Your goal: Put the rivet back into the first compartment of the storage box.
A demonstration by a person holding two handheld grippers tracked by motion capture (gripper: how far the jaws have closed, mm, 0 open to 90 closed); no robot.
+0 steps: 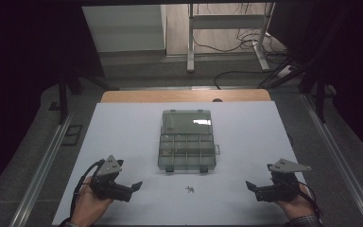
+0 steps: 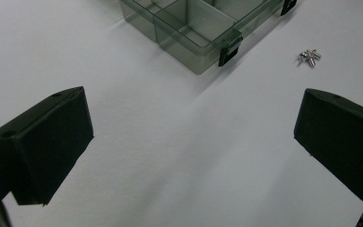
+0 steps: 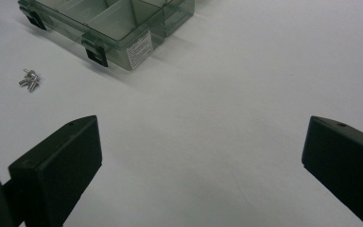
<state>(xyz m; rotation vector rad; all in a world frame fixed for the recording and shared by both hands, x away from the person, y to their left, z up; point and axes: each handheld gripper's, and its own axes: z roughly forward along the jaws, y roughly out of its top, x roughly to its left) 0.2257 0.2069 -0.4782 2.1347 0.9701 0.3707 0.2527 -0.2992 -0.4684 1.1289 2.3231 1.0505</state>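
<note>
While both the left gripper (image 1: 133,186) and the right gripper (image 1: 251,186) rest on the white table (image 1: 123,137) with jaws spread wide and empty, a small cluster of screws (image 1: 190,189) lies between them, just before the open compartment box (image 1: 187,146), apparently awaiting a first careful pinch.

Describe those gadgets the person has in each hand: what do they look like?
Both the left gripper and the right gripper are black, each with two blocky jaws and a grey three-cornered plate on top. A black cable trails from the left one. A checked cuff shows at the right wrist.
</note>
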